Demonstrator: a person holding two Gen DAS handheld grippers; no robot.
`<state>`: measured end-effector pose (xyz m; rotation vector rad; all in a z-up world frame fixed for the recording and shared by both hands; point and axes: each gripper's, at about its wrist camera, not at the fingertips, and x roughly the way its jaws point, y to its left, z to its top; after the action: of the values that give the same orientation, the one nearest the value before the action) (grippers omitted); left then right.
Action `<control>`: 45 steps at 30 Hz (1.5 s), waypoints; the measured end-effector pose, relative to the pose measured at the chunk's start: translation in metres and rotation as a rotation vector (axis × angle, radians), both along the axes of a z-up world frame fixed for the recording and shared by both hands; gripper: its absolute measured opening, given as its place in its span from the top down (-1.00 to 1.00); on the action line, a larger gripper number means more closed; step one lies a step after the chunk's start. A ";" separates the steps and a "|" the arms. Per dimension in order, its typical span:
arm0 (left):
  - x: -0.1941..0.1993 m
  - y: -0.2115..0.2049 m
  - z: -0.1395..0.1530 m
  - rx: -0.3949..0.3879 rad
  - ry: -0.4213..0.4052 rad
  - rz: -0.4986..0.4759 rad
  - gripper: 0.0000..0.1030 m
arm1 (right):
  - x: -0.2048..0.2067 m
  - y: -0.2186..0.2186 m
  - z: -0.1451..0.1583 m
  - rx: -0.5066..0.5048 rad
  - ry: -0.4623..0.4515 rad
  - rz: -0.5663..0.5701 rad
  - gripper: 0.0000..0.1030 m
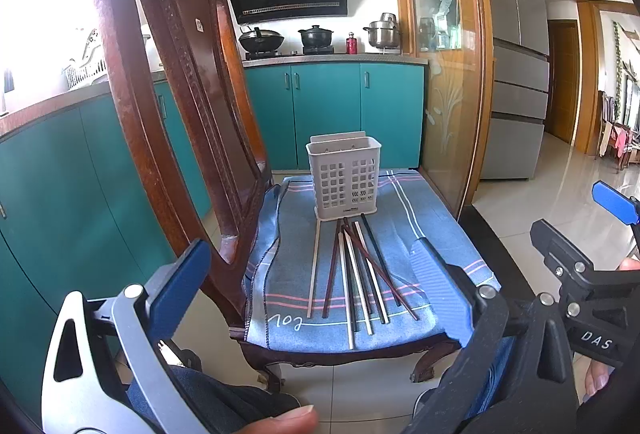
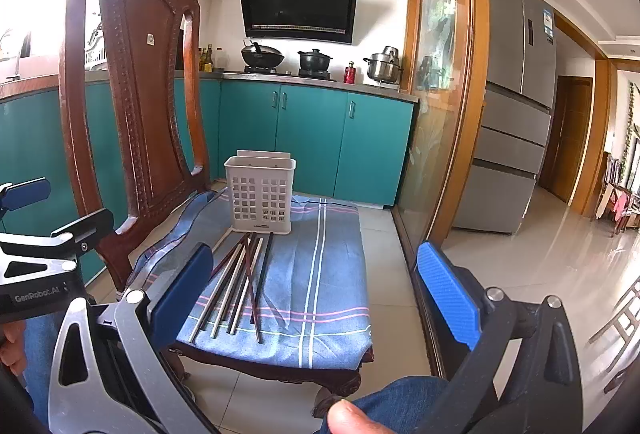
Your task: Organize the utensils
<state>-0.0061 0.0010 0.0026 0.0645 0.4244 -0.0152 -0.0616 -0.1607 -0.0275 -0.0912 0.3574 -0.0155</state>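
Several chopsticks in white, dark brown and black lie fanned on a blue checked cloth over a wooden chair seat. Behind them stands an empty white perforated utensil holder, upright. In the right wrist view the same chopsticks and holder appear left of centre. My left gripper hovers in front of the seat, open, nothing between its blue pads. My right gripper is open too, held to the right of the chopsticks, and shows at the right edge of the left wrist view.
The carved chair back rises on the left. Teal cabinets, a stove with pots and a range hood are behind. A glass sliding door and fridge stand right. A person's knees in jeans are below, over tiled floor.
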 end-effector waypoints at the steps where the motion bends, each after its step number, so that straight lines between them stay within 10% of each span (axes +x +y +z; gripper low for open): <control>1: -0.001 0.000 0.001 0.004 -0.002 0.002 -0.93 | 0.000 -0.001 0.000 0.002 0.000 0.000 -0.94; 45: 0.032 -0.004 -0.023 0.009 0.091 0.012 -0.93 | 0.037 -0.005 -0.015 -0.007 0.072 -0.020 -0.94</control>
<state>0.0260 -0.0027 -0.0201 0.0699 0.5159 -0.0047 -0.0251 -0.1661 -0.0421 -0.0949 0.4307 -0.0336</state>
